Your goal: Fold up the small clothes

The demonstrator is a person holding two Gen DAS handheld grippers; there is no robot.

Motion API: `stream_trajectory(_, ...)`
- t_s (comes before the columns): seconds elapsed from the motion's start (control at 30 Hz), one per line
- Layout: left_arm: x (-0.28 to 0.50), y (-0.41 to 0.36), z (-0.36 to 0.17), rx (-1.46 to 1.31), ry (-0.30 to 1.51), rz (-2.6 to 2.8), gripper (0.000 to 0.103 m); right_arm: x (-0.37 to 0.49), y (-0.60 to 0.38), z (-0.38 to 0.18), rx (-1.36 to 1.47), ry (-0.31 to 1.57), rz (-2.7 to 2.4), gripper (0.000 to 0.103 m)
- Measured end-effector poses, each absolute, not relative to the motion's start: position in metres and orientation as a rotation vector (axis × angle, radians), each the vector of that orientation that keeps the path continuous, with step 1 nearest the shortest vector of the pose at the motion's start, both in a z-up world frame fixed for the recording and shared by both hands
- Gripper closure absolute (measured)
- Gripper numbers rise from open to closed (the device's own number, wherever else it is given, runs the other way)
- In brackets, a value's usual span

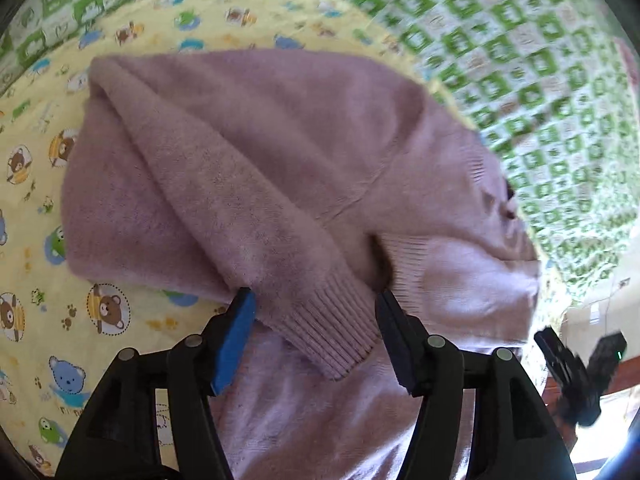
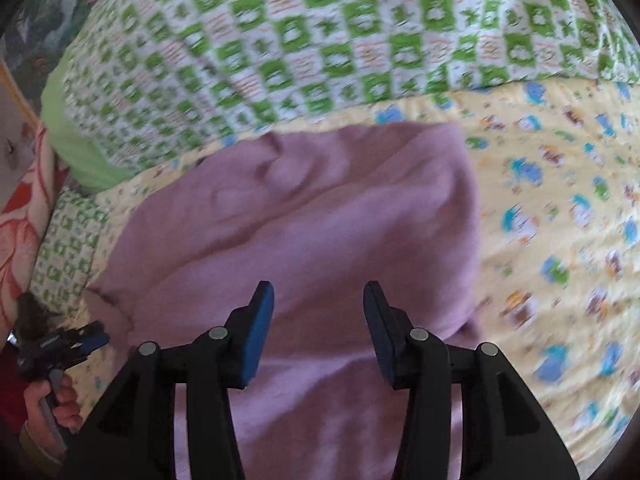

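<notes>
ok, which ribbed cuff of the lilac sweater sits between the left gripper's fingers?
The ribbed cuff of the folded-over sleeve, lying diagonally on top. The other ribbed band lies farther off, beyond the open left gripper.

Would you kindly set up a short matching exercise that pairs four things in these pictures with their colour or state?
Things:
1. sweater
2. sleeve cuff
3. bear-print sheet
4. checked quilt

Descriptions:
A. green and white squares
B. ribbed, lying between the open left tongs
C. yellow, under the garment
D. lilac, sleeve folded across the body

Pairs: 1-D, 2-B, 3-C, 4-A
</notes>
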State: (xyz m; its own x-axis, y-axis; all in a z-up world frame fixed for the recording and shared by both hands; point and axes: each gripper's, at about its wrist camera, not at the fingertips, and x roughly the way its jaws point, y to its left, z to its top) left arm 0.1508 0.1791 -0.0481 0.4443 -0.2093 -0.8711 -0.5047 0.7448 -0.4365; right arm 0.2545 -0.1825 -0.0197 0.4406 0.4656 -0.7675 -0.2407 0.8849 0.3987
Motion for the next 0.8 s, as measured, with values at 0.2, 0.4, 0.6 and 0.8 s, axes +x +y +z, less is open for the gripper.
stream_trajectory(0.2, 0.155, 0.191, -0.059, -0.778, 1.189, 0.305, 0.040, 0.225, -0.136, -0.026, 0.251, 1.073, 0.552, 0.055)
stream_trajectory(0.4, 0.145, 0.198, -0.061, -0.840, 1.156, 0.281, 0.043, 0.211, -0.127, -0.026, 0.256, 1.092, 0.587, 0.055)
stream_trajectory(0.6, 0.160, 0.189, -0.050, -0.767, 1.081, 0.263, 0.095, 0.206, -0.123, -0.030, 0.262, 1.110, 0.579, 0.055)
stream_trajectory(0.8, 0.169, 0.162, 0.010, -0.722, 0.955, 0.117, 0.097, 0.202, -0.127, -0.019, 0.256, 1.069, 0.613, 0.056)
